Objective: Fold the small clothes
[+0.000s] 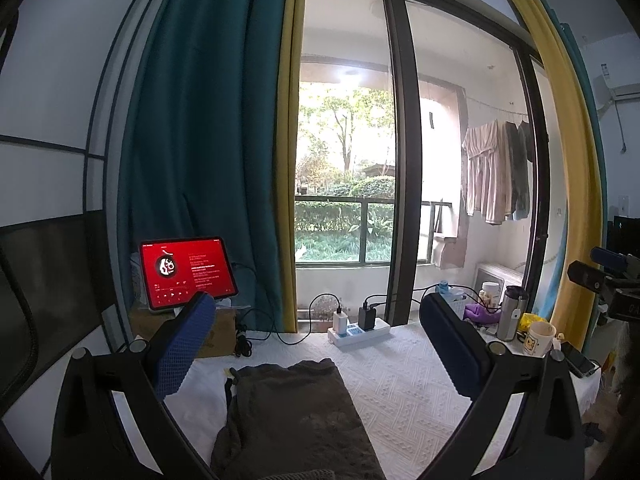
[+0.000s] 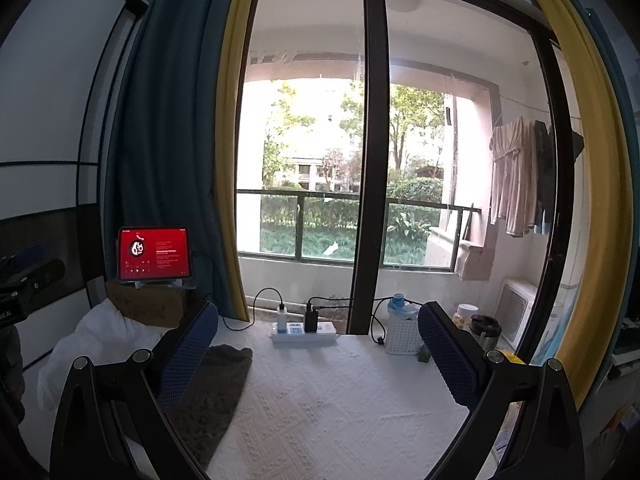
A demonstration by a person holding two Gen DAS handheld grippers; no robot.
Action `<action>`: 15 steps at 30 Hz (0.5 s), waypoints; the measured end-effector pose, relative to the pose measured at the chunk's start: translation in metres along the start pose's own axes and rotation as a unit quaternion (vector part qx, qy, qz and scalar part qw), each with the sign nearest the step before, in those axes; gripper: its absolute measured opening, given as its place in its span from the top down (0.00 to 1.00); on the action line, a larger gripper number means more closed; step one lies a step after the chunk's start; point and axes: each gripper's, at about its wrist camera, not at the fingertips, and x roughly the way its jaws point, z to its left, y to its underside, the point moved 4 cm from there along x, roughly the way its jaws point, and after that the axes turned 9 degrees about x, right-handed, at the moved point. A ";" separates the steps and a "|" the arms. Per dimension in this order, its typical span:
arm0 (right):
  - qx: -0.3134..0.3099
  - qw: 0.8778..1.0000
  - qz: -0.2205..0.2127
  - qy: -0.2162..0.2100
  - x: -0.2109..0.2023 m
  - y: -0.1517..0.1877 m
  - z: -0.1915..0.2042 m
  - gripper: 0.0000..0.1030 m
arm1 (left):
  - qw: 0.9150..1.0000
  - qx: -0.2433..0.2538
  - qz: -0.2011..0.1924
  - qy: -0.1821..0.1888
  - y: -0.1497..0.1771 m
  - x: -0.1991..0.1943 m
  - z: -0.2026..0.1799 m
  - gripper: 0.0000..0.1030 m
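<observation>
A dark grey-brown small garment (image 1: 292, 412) lies flat on the white textured tablecloth (image 1: 400, 392). In the right wrist view the garment (image 2: 212, 392) lies at the lower left. My left gripper (image 1: 316, 344) is open and empty, held above the garment's far edge. My right gripper (image 2: 318, 350) is open and empty, above bare cloth (image 2: 328, 408) to the right of the garment. White fabric (image 2: 92, 344) is piled left of the garment.
A power strip with chargers (image 1: 358, 326) sits at the table's far edge. A red-screened tablet (image 1: 186, 270) stands on a box at far left. A white basket (image 2: 402, 332), a steel flask (image 1: 512, 312) and a cartoon mug (image 1: 540, 338) stand at right. A glass door is behind.
</observation>
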 end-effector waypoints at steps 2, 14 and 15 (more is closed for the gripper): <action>-0.001 1.000 0.001 -0.001 0.000 0.000 0.000 0.02 | 1.000 0.000 0.001 0.000 0.001 0.001 0.000 0.02; -0.003 1.000 0.004 0.000 0.002 0.002 0.000 0.02 | 1.000 0.000 0.002 0.000 0.003 0.001 0.000 0.02; -0.003 1.000 0.004 -0.001 0.002 0.003 0.000 0.02 | 1.000 0.000 0.003 0.000 0.004 0.001 0.000 0.02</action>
